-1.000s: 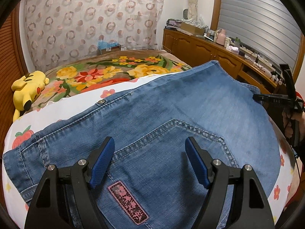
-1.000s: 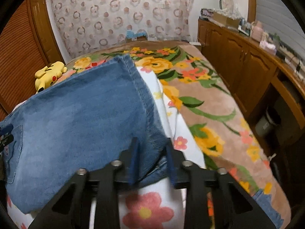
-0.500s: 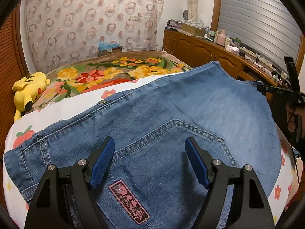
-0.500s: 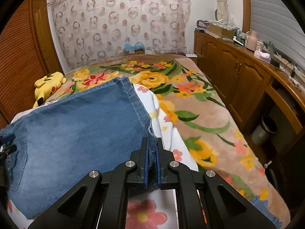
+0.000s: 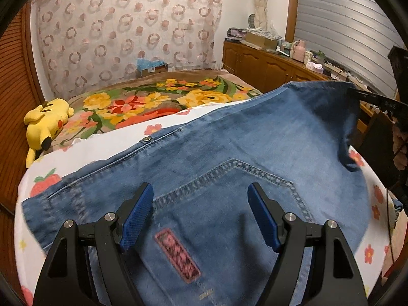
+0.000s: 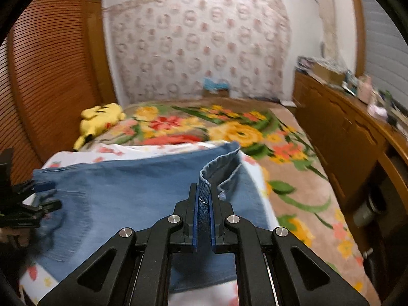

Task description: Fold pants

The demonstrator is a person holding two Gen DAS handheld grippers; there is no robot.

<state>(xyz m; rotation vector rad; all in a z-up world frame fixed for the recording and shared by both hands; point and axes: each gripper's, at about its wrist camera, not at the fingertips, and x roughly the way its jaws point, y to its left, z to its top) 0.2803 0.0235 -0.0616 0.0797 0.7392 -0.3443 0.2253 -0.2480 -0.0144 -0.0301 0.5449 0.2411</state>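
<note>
Blue denim pants (image 5: 229, 153) lie spread on a white flowered sheet (image 5: 76, 150) on the bed. My left gripper (image 5: 201, 211) is open and hovers over the back pocket and pink label (image 5: 178, 255) near the waistband. My right gripper (image 6: 203, 204) is shut on the hem edge of the pants (image 6: 153, 186) and holds it lifted off the bed. The right gripper also shows at the right edge of the left wrist view (image 5: 377, 104), with the denim corner raised and drooping there. The left gripper shows at the left edge of the right wrist view (image 6: 38, 196).
A yellow plush toy (image 5: 46, 125) lies at the bed's left side. A flowered blanket (image 5: 153, 102) covers the far bed. Wooden cabinets (image 6: 344, 132) with clutter on top run along the right wall. A slatted wooden door (image 6: 51, 76) is on the left.
My right gripper closed on the hem edge and has lifted it up and back; the denim corner now hangs raised. My left gripper stayed open over the pocket.
</note>
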